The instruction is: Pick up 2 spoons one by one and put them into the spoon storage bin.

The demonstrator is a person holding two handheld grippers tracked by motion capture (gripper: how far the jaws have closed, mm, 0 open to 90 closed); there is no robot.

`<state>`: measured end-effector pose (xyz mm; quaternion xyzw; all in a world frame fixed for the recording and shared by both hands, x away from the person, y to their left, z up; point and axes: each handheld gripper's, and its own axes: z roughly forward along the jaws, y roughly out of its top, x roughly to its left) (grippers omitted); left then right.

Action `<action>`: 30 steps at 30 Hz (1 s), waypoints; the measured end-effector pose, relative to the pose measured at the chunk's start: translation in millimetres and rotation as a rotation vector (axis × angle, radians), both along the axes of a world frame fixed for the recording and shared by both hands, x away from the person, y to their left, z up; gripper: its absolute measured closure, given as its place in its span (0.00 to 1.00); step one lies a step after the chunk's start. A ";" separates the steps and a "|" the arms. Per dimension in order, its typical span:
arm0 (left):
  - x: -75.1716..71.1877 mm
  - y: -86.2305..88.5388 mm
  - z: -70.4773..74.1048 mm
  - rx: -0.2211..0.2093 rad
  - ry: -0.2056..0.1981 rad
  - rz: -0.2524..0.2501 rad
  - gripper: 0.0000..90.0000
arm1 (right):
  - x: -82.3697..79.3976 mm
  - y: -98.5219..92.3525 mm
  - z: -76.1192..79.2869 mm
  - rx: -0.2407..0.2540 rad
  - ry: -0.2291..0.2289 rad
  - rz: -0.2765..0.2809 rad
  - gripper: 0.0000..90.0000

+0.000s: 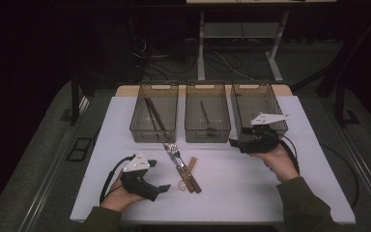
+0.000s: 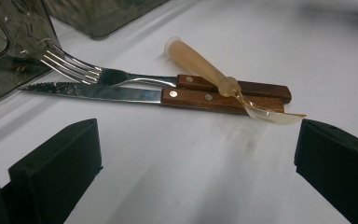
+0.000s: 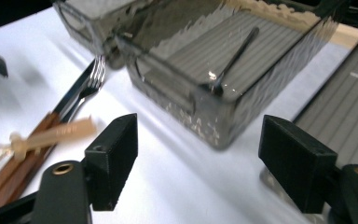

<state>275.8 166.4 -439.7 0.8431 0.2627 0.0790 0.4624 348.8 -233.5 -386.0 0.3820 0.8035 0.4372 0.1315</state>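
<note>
Both tools stand spread with nothing between their jaws. Left tool (image 1: 162,187) rests low on the white table (image 1: 251,193) at about seven o'clock, pointing toward three o'clock at the cutlery pile. Right tool (image 1: 235,143) hovers at about three o'clock of the table's middle, just in front of the rightmost bin (image 1: 257,112), its jaws pointing toward nine o'clock.

Near the table's centre lie a wooden-handled fork (image 2: 121,77) and a wooden-handled knife (image 2: 135,94), side by side and touching. A translucent plastic spoon (image 2: 214,74) lies across their handles. The fork's tines reach toward twelve o'clock, close to the front wall of the left bin (image 1: 153,113).

Three smoky clear bins sit in a row at twelve o'clock. The middle bin (image 3: 223,88) holds one dark utensil (image 3: 235,53); the left bin holds long dark-handled pieces.
</note>
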 end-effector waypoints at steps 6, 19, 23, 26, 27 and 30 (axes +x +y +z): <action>-0.3 0.1 0.6 0.011 -0.005 0.004 0.00 | -27.9 -14.2 -16.3 0.020 -0.010 0.022 0.22; 3.4 -2.2 4.9 0.026 0.022 0.036 0.09 | -75.8 -47.2 -48.2 -0.009 -0.010 -0.019 0.20; 8.1 -4.7 9.8 0.021 0.020 0.036 0.15 | -86.8 -53.7 -52.5 -0.003 -0.019 -0.029 0.20; 12.6 -7.9 14.5 0.021 0.014 0.058 0.19 | -91.2 -54.3 -55.9 -0.001 -0.011 -0.027 0.19; 14.2 -9.3 16.1 0.018 0.020 0.064 0.21 | -91.3 -53.7 -56.5 -0.004 -0.010 -0.021 0.19; 18.8 -16.2 20.3 0.001 0.026 0.073 0.27 | -89.7 -50.2 -57.0 -0.004 -0.012 -0.019 0.19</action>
